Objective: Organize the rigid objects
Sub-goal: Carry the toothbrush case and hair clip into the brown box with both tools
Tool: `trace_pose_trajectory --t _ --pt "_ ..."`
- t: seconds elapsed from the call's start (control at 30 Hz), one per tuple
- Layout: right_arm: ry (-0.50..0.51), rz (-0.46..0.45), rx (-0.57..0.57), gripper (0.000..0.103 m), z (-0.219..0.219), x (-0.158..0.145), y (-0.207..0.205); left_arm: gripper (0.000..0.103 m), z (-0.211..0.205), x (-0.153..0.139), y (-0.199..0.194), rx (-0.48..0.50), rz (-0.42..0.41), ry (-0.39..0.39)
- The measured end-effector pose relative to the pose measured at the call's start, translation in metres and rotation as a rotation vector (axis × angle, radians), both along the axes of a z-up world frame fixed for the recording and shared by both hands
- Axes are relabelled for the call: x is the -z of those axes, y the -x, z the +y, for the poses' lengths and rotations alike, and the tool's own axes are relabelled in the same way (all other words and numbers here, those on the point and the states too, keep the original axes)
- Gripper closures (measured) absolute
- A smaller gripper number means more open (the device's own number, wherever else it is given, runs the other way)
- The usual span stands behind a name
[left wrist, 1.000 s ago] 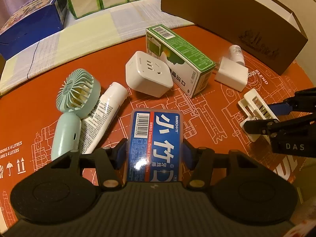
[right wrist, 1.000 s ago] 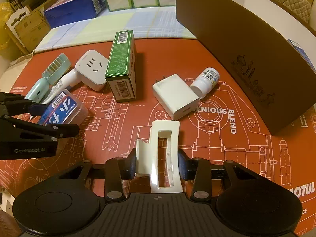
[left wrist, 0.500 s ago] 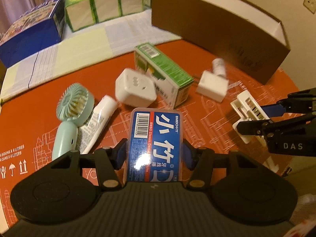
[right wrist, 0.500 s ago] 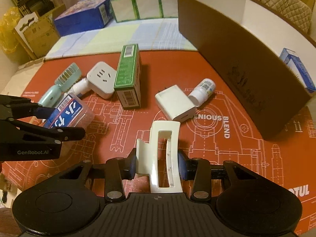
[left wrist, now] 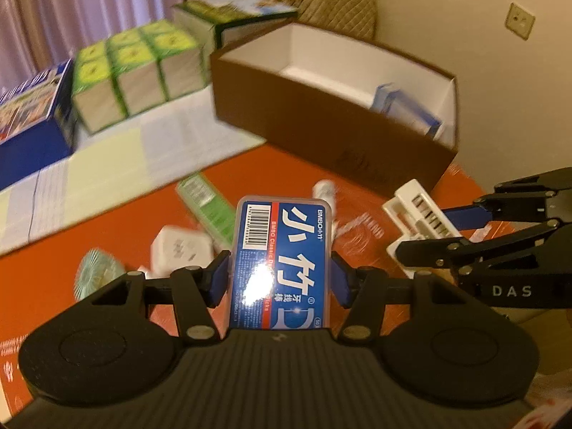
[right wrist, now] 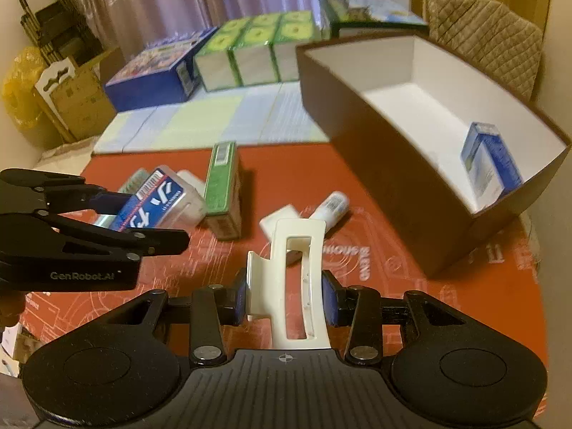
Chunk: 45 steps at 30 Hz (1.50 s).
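A: The floss pick box (left wrist: 282, 264) looks like clear plastic, its blue label glossy with a glare spot.

B: And the hair clip (right wrist: 296, 279)?

A: Smooth cream plastic. The brown box (right wrist: 386, 164) is matt cardboard, white inside; the chair back (right wrist: 489, 39) is quilted cloth.

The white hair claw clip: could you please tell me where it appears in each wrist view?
Left wrist view: the white hair claw clip sits at right of centre, held in the right tongs.
Right wrist view: it stands bottom centre, clamped between the tongs.
Shared landmark: the brown box with the white inside, beyond the clip in both.
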State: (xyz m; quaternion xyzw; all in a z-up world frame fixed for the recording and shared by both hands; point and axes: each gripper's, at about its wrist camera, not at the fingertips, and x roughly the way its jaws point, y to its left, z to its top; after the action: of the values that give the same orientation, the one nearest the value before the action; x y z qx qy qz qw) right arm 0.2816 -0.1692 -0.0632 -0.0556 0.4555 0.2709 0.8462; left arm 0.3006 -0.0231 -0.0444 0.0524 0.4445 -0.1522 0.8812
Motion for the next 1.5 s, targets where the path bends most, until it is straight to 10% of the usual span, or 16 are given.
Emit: trace_pose_trajectory --t 0.7,1.5 --pt "-0.079 -0.119 0.093 0.065 -0.080 -0.057 -0.113 0.050 -0.092 -0.040 -0.106 0.045 -0.101 0.037" --pt "-0.022 -0.022 0.093 0.065 -0.085 0.006 -0.264 0.050 -0.128 0.012 -0.250 -0.033 0.011 -0.027"
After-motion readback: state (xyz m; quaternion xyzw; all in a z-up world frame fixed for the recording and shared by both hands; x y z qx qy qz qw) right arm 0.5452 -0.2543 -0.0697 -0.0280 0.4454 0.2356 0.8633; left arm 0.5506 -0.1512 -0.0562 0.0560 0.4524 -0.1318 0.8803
